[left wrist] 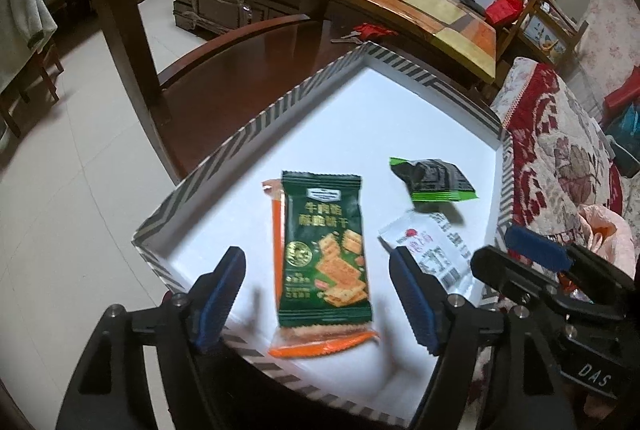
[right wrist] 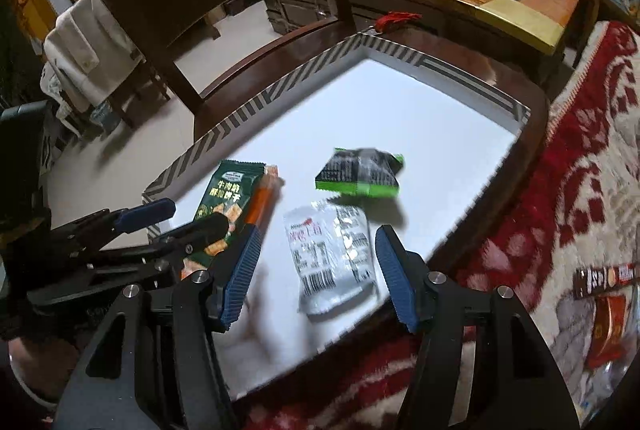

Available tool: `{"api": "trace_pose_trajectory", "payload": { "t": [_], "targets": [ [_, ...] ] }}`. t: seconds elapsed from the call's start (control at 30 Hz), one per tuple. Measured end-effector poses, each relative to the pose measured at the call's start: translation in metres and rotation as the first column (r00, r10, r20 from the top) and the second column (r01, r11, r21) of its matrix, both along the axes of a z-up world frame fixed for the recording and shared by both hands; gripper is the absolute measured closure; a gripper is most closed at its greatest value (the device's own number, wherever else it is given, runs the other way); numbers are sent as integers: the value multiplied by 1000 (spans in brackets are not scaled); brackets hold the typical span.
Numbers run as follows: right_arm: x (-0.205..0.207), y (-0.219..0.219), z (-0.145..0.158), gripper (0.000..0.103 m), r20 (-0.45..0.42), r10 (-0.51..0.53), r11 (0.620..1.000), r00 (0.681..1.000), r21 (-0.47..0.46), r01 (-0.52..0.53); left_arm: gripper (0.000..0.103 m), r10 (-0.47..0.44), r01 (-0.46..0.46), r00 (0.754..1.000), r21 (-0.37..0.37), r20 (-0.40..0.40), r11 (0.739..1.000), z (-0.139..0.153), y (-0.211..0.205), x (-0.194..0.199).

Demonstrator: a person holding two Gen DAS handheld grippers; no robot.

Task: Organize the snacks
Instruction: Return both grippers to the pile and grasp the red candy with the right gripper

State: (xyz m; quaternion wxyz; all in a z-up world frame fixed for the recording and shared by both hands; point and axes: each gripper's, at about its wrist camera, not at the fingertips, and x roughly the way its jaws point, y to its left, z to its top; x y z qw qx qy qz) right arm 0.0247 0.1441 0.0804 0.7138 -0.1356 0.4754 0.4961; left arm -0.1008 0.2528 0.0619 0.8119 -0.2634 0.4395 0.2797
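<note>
Cracker packet (left wrist: 326,250) lies between left gripper's (left wrist: 316,300) fingers.

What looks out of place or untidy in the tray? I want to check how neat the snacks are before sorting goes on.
The dark green cracker packet lies on top of an orange packet, hiding most of it. The small black-and-green packet looks crumpled and sits askew. The white packet lies flat near the striped tray edge. Nothing looks spilled or torn.
</note>
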Motion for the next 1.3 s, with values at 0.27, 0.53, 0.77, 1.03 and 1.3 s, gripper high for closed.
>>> {"api": "trace_pose_trajectory", "payload": {
  "t": [0.27,0.53,0.77,1.03,1.3],
  "targets": [
    [3,-46,10,43,-6,-77,996,997,46,77,23,-65,64,998,41,17,997,16,-30,11],
    [9,-98,18,43,2,-160,985,987,67,160,20,-176,174,984,64,24,983,28,-73,32],
    [25,-158,10,43,-27,-272,960,962,64,273,16,-280,279,960,60,18,958,29,-115,55],
    [39,-223,4,43,-40,-385,920,922,68,387,15,-392,391,920,57,-1,918,28,-163,82],
    [52,-274,-7,43,-66,-479,874,875,58,483,15,-476,476,879,42,-28,878,22,-199,107]
  ]
}}
